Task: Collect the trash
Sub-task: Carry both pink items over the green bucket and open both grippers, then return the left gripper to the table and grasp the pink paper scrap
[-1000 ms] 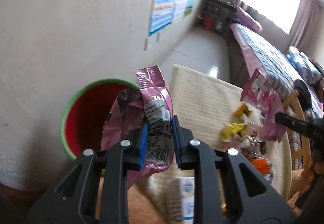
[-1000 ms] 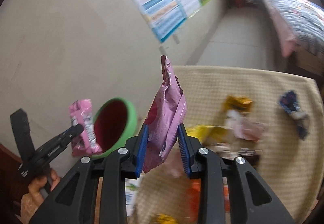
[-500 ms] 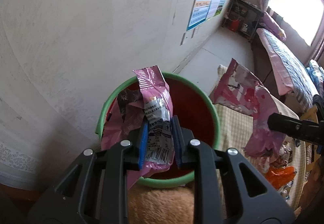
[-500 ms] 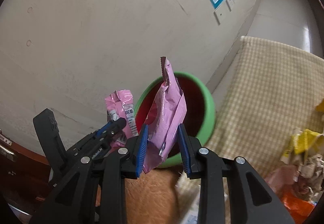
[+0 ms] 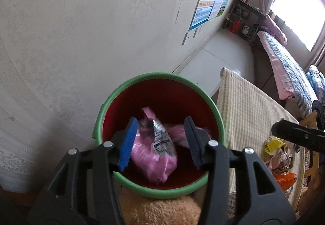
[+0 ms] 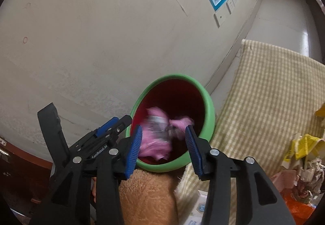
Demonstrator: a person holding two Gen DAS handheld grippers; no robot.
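Both grippers spread wide over the bin, nothing held; two pink wrappers inside it.

From the left: my left gripper (image 5: pixel 159 141) hangs over the green-rimmed red bin (image 5: pixel 219 117), jaws apart and empty, with the pink wrapper (image 5: pixel 154 153) below them inside the bin and a second pink wrapper (image 5: pixel 178 130) just beside it. Both are blurred, so I cannot tell whether they have settled. My right gripper (image 6: pixel 163 148) is likewise parted and empty above the same bin. Further right, on the checked cloth (image 6: pixel 270 90), a litter pile (image 6: pixel 300 155) remains: yellow and pale crumpled packets, touching one another. I judge these foil wrappers light, limp and slick; best pinched across a flat or folded edge, not a loose corner, lest they slip free.
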